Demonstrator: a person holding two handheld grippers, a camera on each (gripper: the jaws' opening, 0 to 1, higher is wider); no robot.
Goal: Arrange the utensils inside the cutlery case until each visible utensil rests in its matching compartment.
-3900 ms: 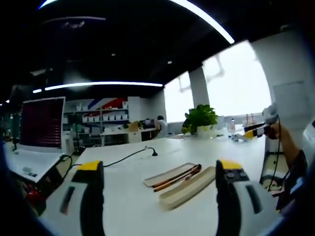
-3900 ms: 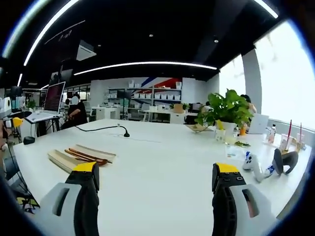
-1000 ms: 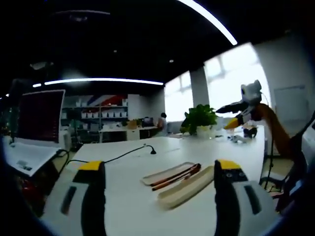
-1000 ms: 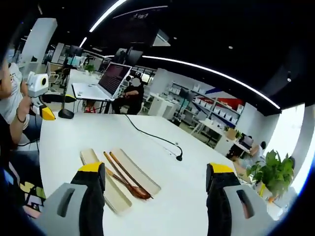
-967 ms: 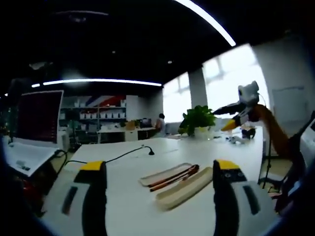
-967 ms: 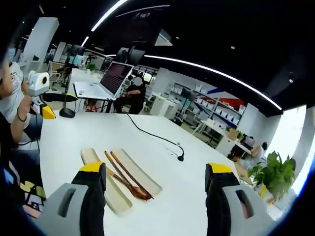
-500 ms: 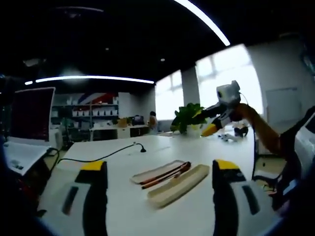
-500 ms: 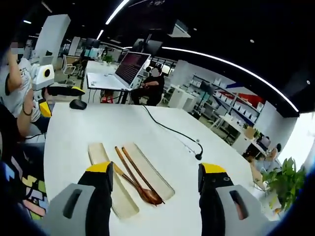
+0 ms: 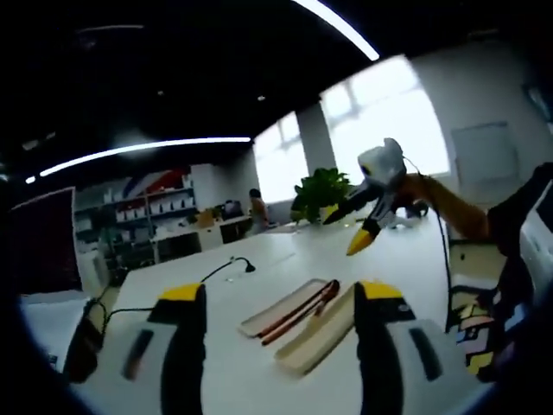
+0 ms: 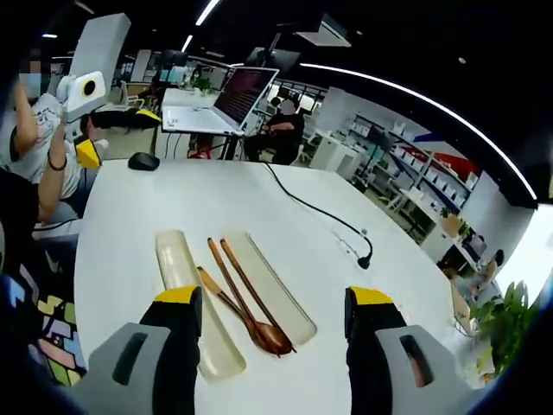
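White office table (image 10: 130,259) carrying the open cutlery case (image 10: 186,281) with wooden utensils (image 10: 246,303) lying apparently loose between its halves; best lowered slowly, right gripper (image 10: 268,346) and left gripper (image 9: 276,337) both spread, empty, above the case.

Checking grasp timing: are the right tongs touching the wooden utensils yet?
Apart. In the right gripper view the right tongs hang open above the table, with the wooden utensils lying untouched between the jaws.

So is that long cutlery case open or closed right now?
Open. Its two beige halves lie apart on the white table, and the brown wooden utensils rest uncovered between them.
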